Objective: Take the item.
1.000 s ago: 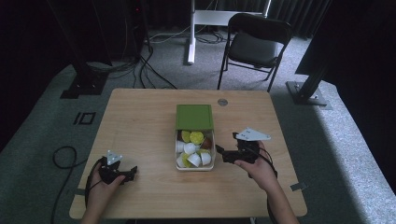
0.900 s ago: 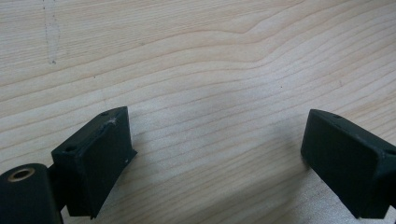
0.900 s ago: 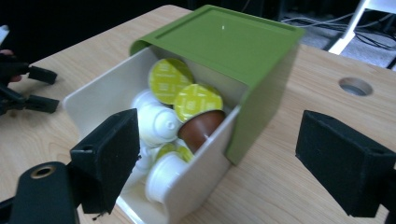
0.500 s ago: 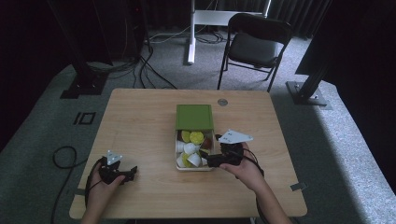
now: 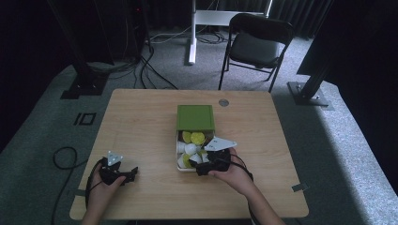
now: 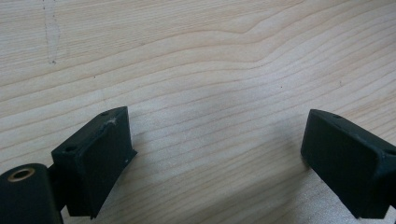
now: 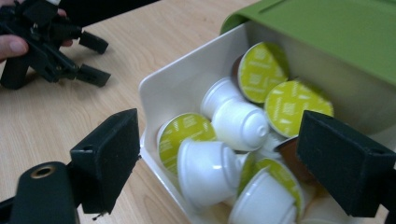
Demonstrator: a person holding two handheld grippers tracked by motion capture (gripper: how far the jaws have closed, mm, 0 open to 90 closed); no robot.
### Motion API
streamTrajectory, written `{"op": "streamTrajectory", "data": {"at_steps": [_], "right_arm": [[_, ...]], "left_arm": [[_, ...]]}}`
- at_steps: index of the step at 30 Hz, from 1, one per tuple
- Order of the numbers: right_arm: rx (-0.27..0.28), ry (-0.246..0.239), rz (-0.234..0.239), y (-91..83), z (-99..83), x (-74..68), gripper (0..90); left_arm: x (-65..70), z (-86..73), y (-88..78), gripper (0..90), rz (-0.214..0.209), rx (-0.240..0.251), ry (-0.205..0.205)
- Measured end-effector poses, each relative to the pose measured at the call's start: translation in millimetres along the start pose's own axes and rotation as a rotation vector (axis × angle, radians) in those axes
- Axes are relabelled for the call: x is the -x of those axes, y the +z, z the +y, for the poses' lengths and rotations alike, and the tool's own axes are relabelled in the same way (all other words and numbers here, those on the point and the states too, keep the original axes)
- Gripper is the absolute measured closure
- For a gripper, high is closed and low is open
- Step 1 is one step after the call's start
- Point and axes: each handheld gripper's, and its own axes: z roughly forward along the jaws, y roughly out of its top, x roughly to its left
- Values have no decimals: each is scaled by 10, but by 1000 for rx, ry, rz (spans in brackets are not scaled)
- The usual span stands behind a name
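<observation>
One right gripper (image 5: 202, 169) moved over capsule box (image 5: 180, 164), jaws wide

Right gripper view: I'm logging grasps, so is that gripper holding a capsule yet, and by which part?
Nothing is held. The right gripper is open over the drawer, jaws astride loose capsules.

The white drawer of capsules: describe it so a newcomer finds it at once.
On the wooden table, find the green box at mid-table. The white drawer juts from its near side under the right gripper, the one container of green-lidded capsules.
</observation>
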Motion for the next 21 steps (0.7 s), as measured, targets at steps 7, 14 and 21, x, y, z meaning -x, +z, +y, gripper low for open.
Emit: {"op": "streamTrajectory", "data": {"at_steps": [7,14,21], "right_arm": [[-43,6,1,132,-79,-68,215],[-91,-60,-89,230,-131,-117,318],[-140,-113,-107,310,-161,-125,448]], "left_arm": [[-2,0,-1,99,0,-2,2],[-3,0,-1,98,0,-2,3],[-3,0,-2,99,0,-2,3]]}}
